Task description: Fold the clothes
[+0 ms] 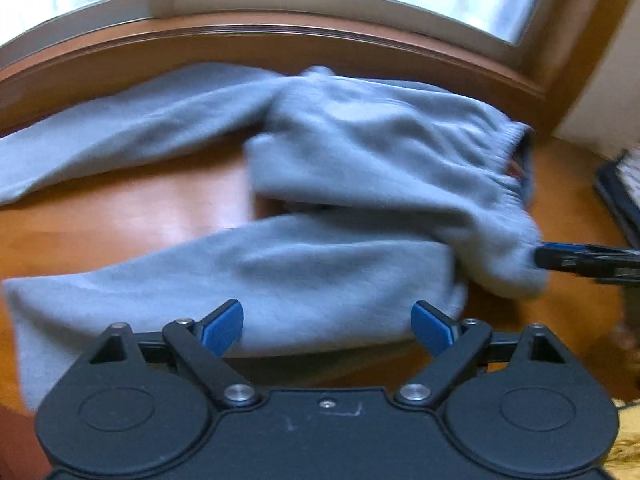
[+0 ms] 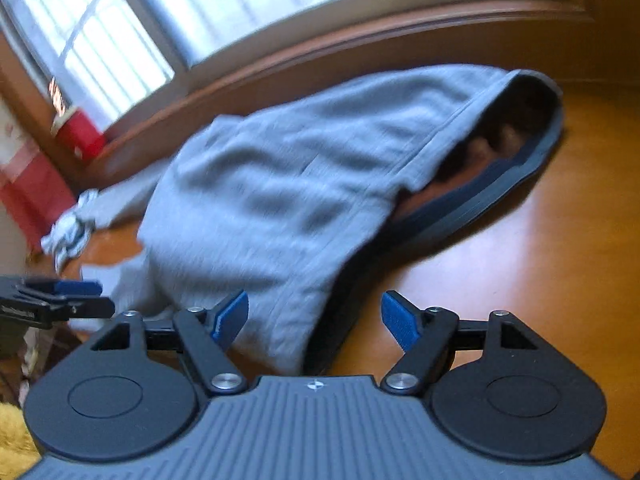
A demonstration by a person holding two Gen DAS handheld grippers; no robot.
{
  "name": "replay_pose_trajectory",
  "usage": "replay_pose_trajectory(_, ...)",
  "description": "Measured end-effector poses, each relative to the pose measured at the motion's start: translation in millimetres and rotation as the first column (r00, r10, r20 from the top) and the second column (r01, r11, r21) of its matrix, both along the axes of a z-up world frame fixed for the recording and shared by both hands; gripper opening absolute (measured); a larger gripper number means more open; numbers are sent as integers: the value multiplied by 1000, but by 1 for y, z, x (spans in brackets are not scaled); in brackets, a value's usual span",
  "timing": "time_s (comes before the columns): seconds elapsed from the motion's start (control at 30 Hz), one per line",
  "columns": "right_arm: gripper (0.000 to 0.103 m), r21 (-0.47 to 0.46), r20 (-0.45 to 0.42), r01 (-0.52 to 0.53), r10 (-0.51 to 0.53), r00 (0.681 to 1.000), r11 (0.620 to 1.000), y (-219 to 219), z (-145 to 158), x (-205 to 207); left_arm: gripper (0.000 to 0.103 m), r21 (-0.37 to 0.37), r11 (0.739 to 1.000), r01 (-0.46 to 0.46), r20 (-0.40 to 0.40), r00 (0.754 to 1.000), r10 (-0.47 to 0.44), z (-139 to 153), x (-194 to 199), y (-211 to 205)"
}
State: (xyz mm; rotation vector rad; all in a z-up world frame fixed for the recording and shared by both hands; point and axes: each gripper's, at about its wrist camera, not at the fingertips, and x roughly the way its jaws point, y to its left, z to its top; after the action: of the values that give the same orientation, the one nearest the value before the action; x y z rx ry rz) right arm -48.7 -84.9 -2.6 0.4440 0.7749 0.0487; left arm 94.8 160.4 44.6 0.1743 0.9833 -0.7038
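Observation:
Light grey sweatpants (image 1: 340, 160) lie spread on a wooden floor (image 1: 120, 208), one leg running far left, the other lying near my left gripper. The elastic waistband (image 1: 516, 160) is bunched at the right. My left gripper (image 1: 327, 326) is open and empty just above the near leg. In the right wrist view the sweatpants (image 2: 280, 184) lie ahead with the waist opening (image 2: 508, 132) gaping at upper right. My right gripper (image 2: 315, 322) is open and empty over the cloth's near edge. The right gripper's fingers (image 1: 580, 258) show at the waistband corner in the left wrist view.
A window with a wooden sill (image 1: 280, 36) runs along the far side. A red box (image 2: 80, 132) and a crumpled grey cloth (image 2: 70, 232) sit at the left in the right wrist view. A dark object (image 1: 620, 192) lies at the far right. The left gripper's fingers (image 2: 60, 300) show at the left edge.

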Motion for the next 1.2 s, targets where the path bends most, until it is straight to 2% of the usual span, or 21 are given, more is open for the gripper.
replay_pose_trajectory(0.07, 76, -20, 3, -20, 20, 1000, 1000, 11, 0, 1, 91, -24, 998, 55, 20, 998, -55, -3, -7, -11)
replay_pose_trajectory(0.17, 76, -51, 7, -39, 39, 999, 998, 26, -4, 7, 91, 1, 994, 113, 79, 990, -112, -13, -11, -31)
replay_pose_trajectory(0.27, 76, -93, 12, -50, 52, 999, 994, 41, -10, 16, 90, 46, 988, 150, 99, 983, -154, -31, -10, -45)
replay_pose_trajectory(0.3, 75, -121, 25, -52, 56, 998, 991, 46, -11, 16, 86, 53, 987, 154, 113, 981, -159, -36, -9, -48)
replay_pose_trajectory(0.33, 71, -155, 41, -49, 56, 998, 987, 51, -12, 17, 68, 69, 986, 149, 129, 979, -157, -41, -9, -50)
replay_pose_trajectory(0.37, 47, -198, 50, -41, 52, 997, 979, 56, -11, 17, 56, 73, 987, 141, 142, 978, -151, -41, -9, -50)
replay_pose_trajectory(0.4, 14, -227, 57, -30, 44, 997, 973, 59, -9, 16, 49, 54, 990, 133, 152, 978, -140, -38, -8, -47)
replay_pose_trajectory(0.43, 11, -235, 86, 2, 19, 996, 972, 59, -4, 15, 33, 35, 992, 121, 163, 979, -125, -34, -7, -44)
replay_pose_trajectory(0.47, 6, -235, 126, 44, -15, 992, 971, 57, 1, 12, 27, 20, 994, 103, 181, 978, -105, -27, -5, -39)
replay_pose_trajectory(0.5, 5, -245, 172, 95, -54, 984, 965, 53, 11, 8, 26, 13, 997, 79, 207, 975, -80, -20, -4, -33)
replay_pose_trajectory(0.57, 5, -276, 266, 206, -131, 955, 939, 41, 36, -4, 24, 2, 1000, 4, 267, 964, -5, -2, 2, -19)
replay_pose_trajectory(0.63, 5, -310, 359, 329, -210, 909, 892, 21, 65, -17, 23, -11, 996, -84, 327, 941, 83, 16, 10, -2)
replay_pose_trajectory(0.73, 5, -347, 462, 490, -309, 831, 799, -13, 102, -39, 23, -34, 974, -226, 417, 882, 219, 43, 25, 27)
replay_pose_trajectory(0.83, 5, -382, 494, 607, -402, 771, 697, -44, 119, -53, 22, -45, 941, -337, 463, 827, 318, 56, 39, 55)
replay_pose_trajectory(0.93, 7, -452, 419, 654, -503, 756, 607, -76, 107, -56, 22, -24, 900, -434, 492, 779, 389, 55, 46, 75)
replay_pose_trajectory(0.97, 16, -477, 391, 663, -537, 748, 577, -86, 102, -57, 23, -21, 892, -451, 481, 778, 405, 52, 47, 81)
replay_pose_trajectory(1.0, 39, -512, 332, 654, -575, 748, 556, -97, 93, -55, 23, -24, 886, -463, 464, 780, 420, 48, 48, 86)
replay_pose_trajectory(1.07, 69, -578, 218, 626, -640, 737, 524, -111, 71, -51, 33, -26, 877, -481, 431, 786, 443, 41, 48, 93)
replay_pose_trajectory(1.1, 70, -600, 186, 616, -660, 728, 510, -114, 61, -51, 40, -21, 879, -476, 413, 797, 441, 37, 48, 92)
replay_pose_trajectory(1.17, 71, -607, 169, 604, -659, 733, 516, -111, 52, -53, 63, -10, 885, -465, 382, 817, 433, 30, 48, 91)
replay_pose_trajectory(1.2, 74, -604, 176, 603, -651, 739, 521, -107, 51, -53, 66, 4, 889, -458, 375, 825, 423, 26, 48, 88)
